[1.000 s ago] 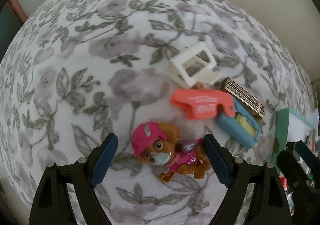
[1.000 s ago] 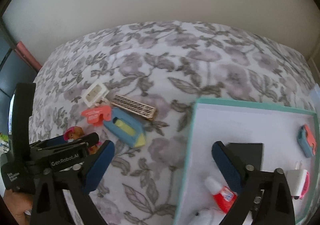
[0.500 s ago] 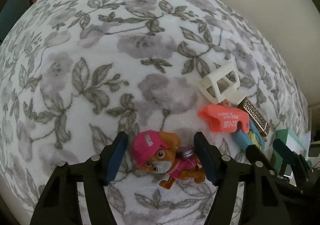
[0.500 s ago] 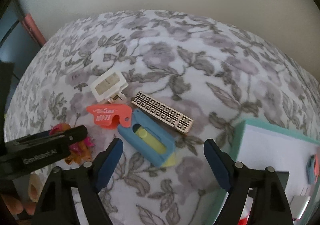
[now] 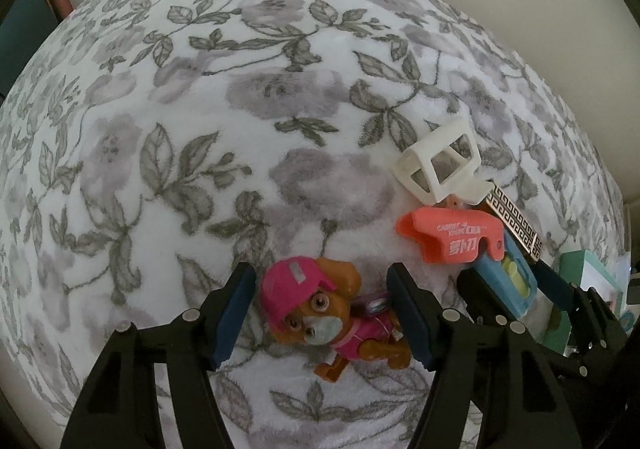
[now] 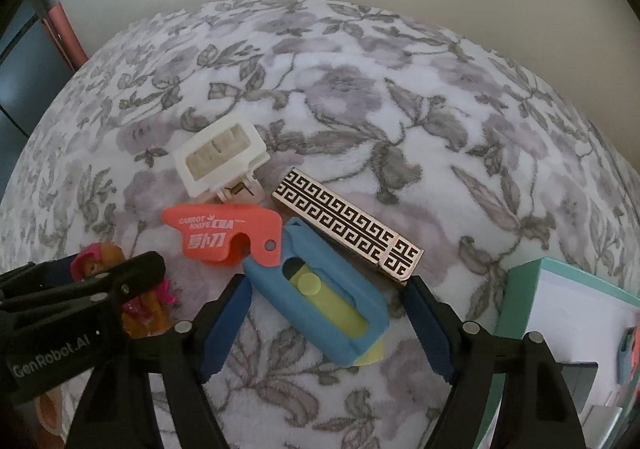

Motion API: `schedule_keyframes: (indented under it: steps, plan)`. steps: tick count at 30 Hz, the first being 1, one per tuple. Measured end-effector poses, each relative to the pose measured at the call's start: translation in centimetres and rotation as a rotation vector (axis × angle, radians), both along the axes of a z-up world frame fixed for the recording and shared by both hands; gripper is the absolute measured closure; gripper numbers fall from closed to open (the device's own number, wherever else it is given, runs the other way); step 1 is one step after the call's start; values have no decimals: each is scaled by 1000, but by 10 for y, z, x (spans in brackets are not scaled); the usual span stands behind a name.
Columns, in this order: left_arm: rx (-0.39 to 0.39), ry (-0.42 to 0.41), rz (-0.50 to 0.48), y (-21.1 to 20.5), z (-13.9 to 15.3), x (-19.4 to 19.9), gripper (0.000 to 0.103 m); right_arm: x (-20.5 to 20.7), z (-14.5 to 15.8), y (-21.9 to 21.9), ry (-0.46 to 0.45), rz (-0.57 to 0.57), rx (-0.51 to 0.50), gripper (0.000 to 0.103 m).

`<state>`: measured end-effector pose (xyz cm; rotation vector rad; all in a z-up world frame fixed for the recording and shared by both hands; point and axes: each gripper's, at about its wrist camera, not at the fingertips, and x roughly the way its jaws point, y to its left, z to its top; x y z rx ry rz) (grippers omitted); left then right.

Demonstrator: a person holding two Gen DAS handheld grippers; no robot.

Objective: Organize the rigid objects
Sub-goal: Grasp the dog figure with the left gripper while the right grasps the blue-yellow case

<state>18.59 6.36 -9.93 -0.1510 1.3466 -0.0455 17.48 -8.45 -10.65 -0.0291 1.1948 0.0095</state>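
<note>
Left wrist: your left gripper (image 5: 322, 315) is spread around the dog figure (image 5: 332, 313) on the floral blanket (image 5: 200, 129); pads beside it, contact unclear.

Right wrist: your right gripper (image 6: 328, 325) is closing astride the blue case (image 6: 320, 301), pads clear, long axis diagonal.

Left gripper (image 5: 322, 313) points down, part open; right gripper (image 6: 328, 325) closing.

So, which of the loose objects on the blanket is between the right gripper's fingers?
The blue case with the yellow insert; the closing right gripper straddles it.
</note>
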Motion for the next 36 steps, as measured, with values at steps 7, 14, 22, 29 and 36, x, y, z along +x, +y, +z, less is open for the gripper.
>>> schedule_keyframes:
  steps: [7,14,22,29,36]
  plan:
    - [45,-8,-19,-11,-4,4,36,-8,0,3,-13,6,7,44]
    - [30,-20,-29,-16,-3,0,43,-24,4,-7,-9,-19,31,52]
    - [-58,-20,2,-7,0,-12,43,-44,10,-23,-23,-87,98,56]
    - [-77,-80,-8,-8,27,-20,43,-60,28,-31,-57,-108,116,57]
    - [-84,-126,-16,-7,50,-25,43,-72,43,-37,-84,-111,133,60]
